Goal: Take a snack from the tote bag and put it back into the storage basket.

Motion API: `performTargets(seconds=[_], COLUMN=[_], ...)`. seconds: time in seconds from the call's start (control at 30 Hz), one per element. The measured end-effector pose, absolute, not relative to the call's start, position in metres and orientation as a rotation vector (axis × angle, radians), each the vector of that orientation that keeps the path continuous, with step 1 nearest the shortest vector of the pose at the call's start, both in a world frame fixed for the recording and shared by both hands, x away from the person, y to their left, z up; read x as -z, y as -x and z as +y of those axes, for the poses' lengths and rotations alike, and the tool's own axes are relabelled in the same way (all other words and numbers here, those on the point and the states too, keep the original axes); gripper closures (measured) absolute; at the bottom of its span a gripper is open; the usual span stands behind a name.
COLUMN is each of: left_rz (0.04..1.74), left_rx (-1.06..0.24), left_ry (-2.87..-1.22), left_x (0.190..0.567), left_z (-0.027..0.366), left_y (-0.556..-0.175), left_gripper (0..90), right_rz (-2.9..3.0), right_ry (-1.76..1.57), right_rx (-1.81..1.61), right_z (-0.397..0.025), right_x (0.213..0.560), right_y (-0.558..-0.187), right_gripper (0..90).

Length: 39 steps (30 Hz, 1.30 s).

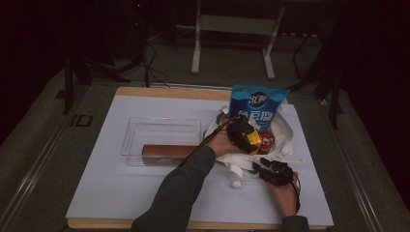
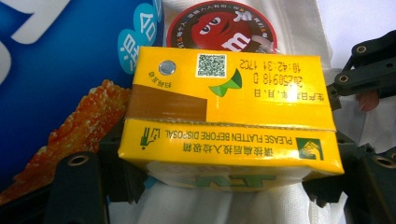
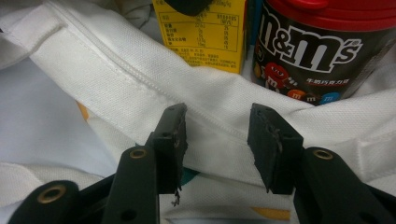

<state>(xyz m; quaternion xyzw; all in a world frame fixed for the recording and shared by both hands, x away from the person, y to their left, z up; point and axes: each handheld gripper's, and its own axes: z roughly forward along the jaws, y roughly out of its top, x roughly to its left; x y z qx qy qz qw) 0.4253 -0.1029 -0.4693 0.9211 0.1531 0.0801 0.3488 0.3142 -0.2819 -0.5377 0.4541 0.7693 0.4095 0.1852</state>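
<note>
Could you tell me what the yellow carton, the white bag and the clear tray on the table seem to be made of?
The yellow carton looks like coated paperboard: glossy printed faces, folded seams, a foil straw hole. The white bag appears to be woven cloth, likely canvas, matte, with visible weave and stitched hems. The clear tray seems to be rigid transparent plastic, since the white table shows through its walls.

The high view is dim, and the room around the white worktop (image 1: 145,193) is almost black. Both gripper views are bright and sharp up close, a little soft at the edges.
</note>
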Motion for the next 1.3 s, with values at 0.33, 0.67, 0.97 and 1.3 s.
performTargets(seconds=[0.33,0.67,0.97,1.3], left_rz=[0.385,0.405,0.419,0.476], left_rx=[-0.227,-0.270,-0.330,-0.384], left_ry=[-2.377,-2.339,-2.317,-2.286], left_x=[0.460,0.443,0.424,0.406], left_z=[-0.098,-0.088,-0.075,-0.055], left_y=[-0.422,-0.414,-0.407,-0.402], left_gripper=[28.4,28.4,28.4,28.4], right_rz=[2.167,2.168,2.166,2.165], right_ry=[-1.281,-1.279,-1.272,-1.274], right_rx=[-1.153,-1.150,-1.150,-1.149], right_z=[-0.282,-0.281,-0.282,-0.281], right_x=[0.538,0.538,0.538,0.538], right_y=[-0.314,-0.314,-0.315,-0.314], right_gripper=[56.5,56.5,56.5,56.5])
